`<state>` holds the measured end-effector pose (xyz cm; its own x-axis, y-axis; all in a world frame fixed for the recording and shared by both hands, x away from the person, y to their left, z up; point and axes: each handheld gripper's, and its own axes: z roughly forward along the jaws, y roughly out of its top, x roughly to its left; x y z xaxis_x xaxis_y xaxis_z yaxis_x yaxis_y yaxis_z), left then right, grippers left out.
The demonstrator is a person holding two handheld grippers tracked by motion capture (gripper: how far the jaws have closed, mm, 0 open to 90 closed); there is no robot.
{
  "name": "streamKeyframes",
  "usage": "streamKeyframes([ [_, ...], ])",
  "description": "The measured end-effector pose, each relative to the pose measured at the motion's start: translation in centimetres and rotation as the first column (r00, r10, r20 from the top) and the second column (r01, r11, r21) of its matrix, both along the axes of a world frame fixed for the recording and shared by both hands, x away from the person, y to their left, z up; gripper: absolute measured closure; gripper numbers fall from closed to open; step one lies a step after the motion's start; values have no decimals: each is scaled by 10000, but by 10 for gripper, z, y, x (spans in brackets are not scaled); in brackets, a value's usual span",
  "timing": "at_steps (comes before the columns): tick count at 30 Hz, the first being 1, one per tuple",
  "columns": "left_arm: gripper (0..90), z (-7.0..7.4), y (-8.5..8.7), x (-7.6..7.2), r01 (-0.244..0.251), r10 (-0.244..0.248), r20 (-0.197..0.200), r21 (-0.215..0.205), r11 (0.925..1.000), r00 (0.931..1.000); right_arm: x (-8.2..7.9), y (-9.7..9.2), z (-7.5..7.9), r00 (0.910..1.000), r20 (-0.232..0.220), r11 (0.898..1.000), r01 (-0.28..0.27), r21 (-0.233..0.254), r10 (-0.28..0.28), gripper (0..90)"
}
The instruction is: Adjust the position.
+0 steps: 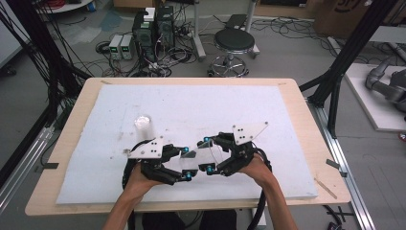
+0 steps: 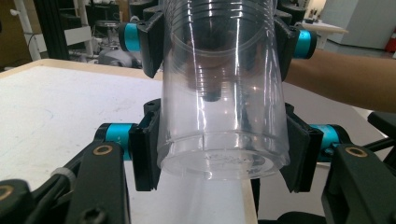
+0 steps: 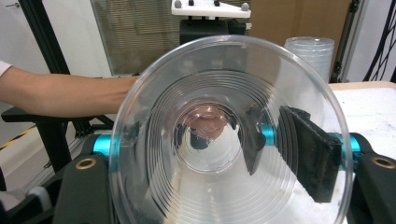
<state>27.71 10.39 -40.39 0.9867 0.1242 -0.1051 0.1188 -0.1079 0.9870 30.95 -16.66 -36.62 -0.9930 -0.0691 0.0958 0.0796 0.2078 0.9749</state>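
A clear plastic cup (image 1: 198, 156) hangs level above the white foam mat (image 1: 268, 110), near its front edge, held from both ends. My left gripper (image 1: 187, 163) is shut on the cup's base end; in the left gripper view the cup (image 2: 222, 93) sits between its two black pads (image 2: 145, 154). My right gripper (image 1: 208, 154) grips the rim end. The cup's open mouth (image 3: 224, 135) faces the right gripper view, with one black pad (image 3: 313, 154) pressed on the outer wall. The other pad is hidden behind the plastic.
A stack of clear cups (image 1: 142, 122) stands on the mat behind the left hand, and the stack (image 3: 310, 51) shows again in the right gripper view. The wooden table (image 1: 306, 120) borders the mat. A stool (image 1: 233, 44) and electronics (image 1: 153, 28) stand on the floor beyond.
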Motion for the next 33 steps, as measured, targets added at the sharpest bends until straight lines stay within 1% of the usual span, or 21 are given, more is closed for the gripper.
streamKeyframes([
  [1,405,0,0,0,43,-43,-32,-28,10000,10000,0,0,0,10000,3,10000,-12,-4,12,319],
  [2,344,0,-1,0,7,-8,-130,-60,10000,9999,0,0,0,10000,27,10000,-11,-11,11,320],
  [3,257,0,-2,0,-188,187,-378,-37,9998,9991,-1,0,0,10000,20,10000,-6,-38,6,320],
  [4,143,1,-3,1,-354,361,-715,111,9993,9968,0,0,0,10000,59,10000,-9,-29,9,321],
  [5,41,0,-4,2,-475,489,-896,181,9987,9948,-1,0,0,10000,32,10000,0,-85,0,321],
  [6,17,0,-3,2,-476,493,-867,212,9986,9950,-1,1,0,10000,17,10000,-4,-94,4,321],
  [8,17,1,-3,1,-439,458,-753,259,9987,9961,-1,0,0,10000,5,10000,-2,-90,2,321],
  [10,17,1,-3,-1,-411,439,-697,411,9983,9966,-1,0,0,10000,21,10000,21,-73,-21,323],
  [13,17,2,-2,-3,-501,547,-635,729,9961,9965,-1,-2,0,10000,21,9999,93,-107,-93,323],
  [17,17,5,3,-8,-867,934,-499,1227,9886,9944,-1,-4,3,9996,145,9995,225,-221,-222,323],
  [20,17,7,11,-12,-1069,1138,-414,1420,9841,9926,-1,-7,6,9991,177,9983,401,-422,-394,323],
  [22,17,8,19,-15,-1203,1266,-328,1509,9812,9914,0,-9,7,9979,199,9962,634,-589,-624,324],
  [23,17,9,24,-16,-1311,1371,-292,1541,9793,9901,1,-9,8,9971,144,9944,754,-739,-746,324],
  [26,17,11,37,-21,-1609,1660,-196,1582,9742,9859,3,-10,10,9945,195,9890,1046,-1043,-1031,326],
  [27,17,11,43,-23,-1761,1813,-176,1639,9706,9833,3,-11,11,9941,118,9875,1082,-1146,-1076,326],
  [28,17,11,47,-24,-1823,1870,-125,1692,9686,9823,5,-11,12,9921,156,9838,1253,-1281,-1243,326],
  [29,17,11,54,-25,-1950,2000,-124,1693,9661,9797,5,-11,12,9911,158,9817,1327,-1362,-1318,327],
  [31,17,10,64,-27,-2152,2205,-126,1698,9617,9753,7,-12,14,9877,77,9739,1552,-1656,-1561,327],
  [32,17,10,67,-28,-2204,2262,-157,1677,9609,9740,8,-12,15,9870,50,9716,1589,-1753,-1605,327],
  [33,17,8,73,-29,-2311,2372,-158,1722,9576,9713,8,-12,15,9860,24,9694,1642,-1824,-1666,327],
])
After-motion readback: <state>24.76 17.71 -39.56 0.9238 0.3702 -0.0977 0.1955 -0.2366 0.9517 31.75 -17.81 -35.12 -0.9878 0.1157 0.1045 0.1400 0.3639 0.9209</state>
